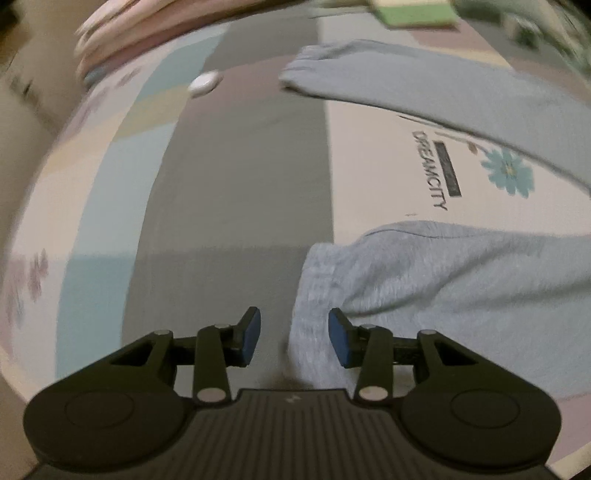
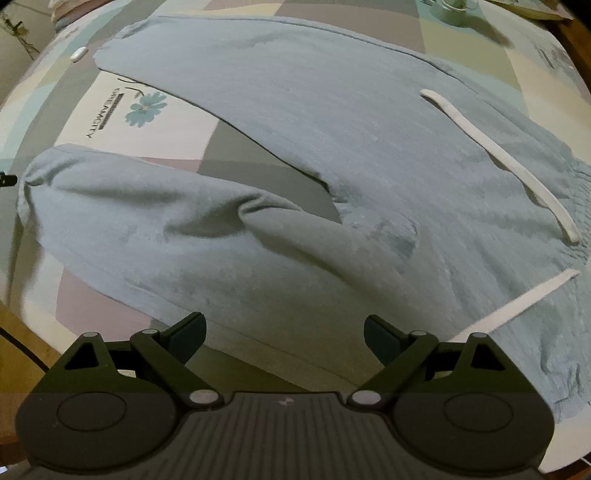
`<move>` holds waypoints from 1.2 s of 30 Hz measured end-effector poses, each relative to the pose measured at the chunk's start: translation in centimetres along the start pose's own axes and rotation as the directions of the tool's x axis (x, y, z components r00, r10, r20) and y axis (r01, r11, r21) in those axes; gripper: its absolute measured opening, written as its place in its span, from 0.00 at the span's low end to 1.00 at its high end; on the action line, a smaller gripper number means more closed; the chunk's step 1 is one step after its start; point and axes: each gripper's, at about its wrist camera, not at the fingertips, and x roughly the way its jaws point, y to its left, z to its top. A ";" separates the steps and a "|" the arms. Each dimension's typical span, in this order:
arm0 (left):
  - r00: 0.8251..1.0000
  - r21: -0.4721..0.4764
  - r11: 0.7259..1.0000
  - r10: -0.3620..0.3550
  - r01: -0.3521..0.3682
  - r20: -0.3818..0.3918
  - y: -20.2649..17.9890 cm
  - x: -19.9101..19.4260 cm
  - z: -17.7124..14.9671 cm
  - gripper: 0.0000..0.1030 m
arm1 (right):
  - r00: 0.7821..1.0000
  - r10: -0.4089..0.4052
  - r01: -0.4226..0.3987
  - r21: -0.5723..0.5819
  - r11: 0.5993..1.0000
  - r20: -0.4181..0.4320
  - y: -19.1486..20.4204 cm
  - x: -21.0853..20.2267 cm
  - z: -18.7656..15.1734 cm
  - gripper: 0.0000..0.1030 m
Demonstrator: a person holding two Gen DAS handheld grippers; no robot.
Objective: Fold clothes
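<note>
A pair of light grey-blue sweatpants (image 2: 332,147) of soft, fleecy knit lies spread flat on a bedsheet (image 2: 177,125) printed in pastel blocks of cream, teal, mauve and grey, with a teal flower and the word DREAMCITY. The two legs run leftward and fan apart, each ending in a gathered cuff; the nearer leg (image 2: 147,229) carries a raised ridge-like wrinkle across its middle. At the right the waistband is puckered elastic, and two flat white drawstrings (image 2: 509,158) lie on the fabric, one curved, one straight. A small white oval object (image 1: 204,84) rests on the sheet beyond the far cuff. The left gripper (image 1: 294,338) hovers at the near cuff (image 1: 321,295), its blue-padded fingers partly spread with the cuff's edge between them, though whether they touch the cloth cannot be told through the blur. The right gripper (image 2: 284,341) hangs over the near leg's lower hem, its dark fingers spread wide and gripping nothing. Only the left view shows the pink folded bedding (image 1: 122,33) and a green item (image 1: 413,14) at the far edge; only the right view shows the waistband, drawstrings and the wooden bed frame (image 2: 26,332).
</note>
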 end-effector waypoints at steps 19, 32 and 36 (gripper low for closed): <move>0.942 -0.742 0.602 -0.312 0.296 0.122 2.5 5.0 -9.3 0.33 | 0.994 0.107 -0.107 -0.029 0.994 0.009 1.4 0.6 0.3 0.92; 0.921 -0.790 0.505 -0.343 0.347 0.184 1.8 5.0 -10.8 0.18 | 0.989 0.148 -0.147 -0.083 0.986 -0.001 3.6 1.6 -1.3 0.92; 0.934 -0.771 0.555 -0.327 0.312 0.142 2.0 5.4 -9.0 0.15 | 0.998 0.022 0.000 -0.386 0.922 0.053 7.5 2.7 -2.5 0.91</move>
